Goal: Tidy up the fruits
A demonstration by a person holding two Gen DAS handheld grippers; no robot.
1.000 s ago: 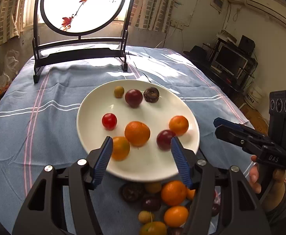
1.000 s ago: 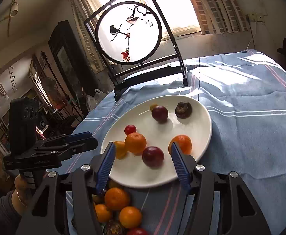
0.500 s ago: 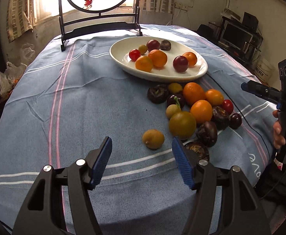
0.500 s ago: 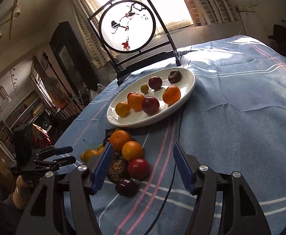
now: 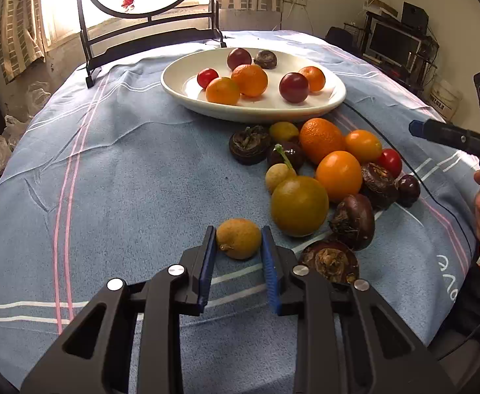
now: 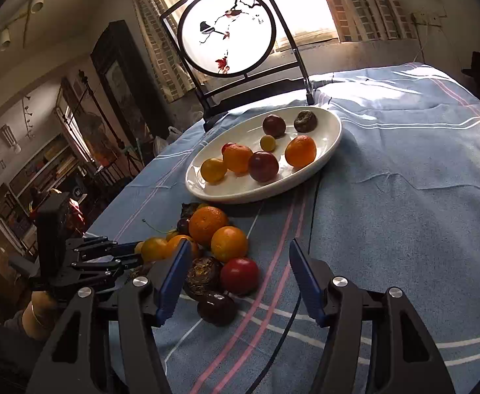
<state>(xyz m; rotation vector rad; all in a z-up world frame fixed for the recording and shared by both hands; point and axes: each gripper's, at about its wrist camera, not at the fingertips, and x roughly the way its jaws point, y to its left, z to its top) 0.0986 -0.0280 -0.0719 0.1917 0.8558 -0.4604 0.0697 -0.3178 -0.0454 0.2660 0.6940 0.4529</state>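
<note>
A white oval plate [image 5: 335, 100] holds several fruits: oranges, dark plums and a red one; it also shows in the right wrist view [image 6: 333, 138]. A pile of loose fruit [image 5: 325, 170] lies on the blue cloth in front of it, seen too in the right wrist view [image 6: 220, 246]. My left gripper [image 5: 238, 239] is shut on a small tan-yellow fruit [image 5: 238, 238] that rests on the cloth at the pile's near left. My right gripper [image 6: 236, 282] is open, low over the near end of the pile, with a red fruit [image 6: 240, 275] and dark fruits between its fingers.
A black stand with a round painted screen [image 5: 144, 16] stands at the table's far edge, behind the plate. A thin black cable [image 5: 387, 144] runs across the cloth right of the pile. The table edge drops off on all sides; shelves and a monitor [image 5: 394, 46] lie beyond.
My left gripper has drawn back from the plate to the loose fruit and closed on the small tan-yellow fruit. My right gripper has also pulled back and now hovers open over the pile.
</note>
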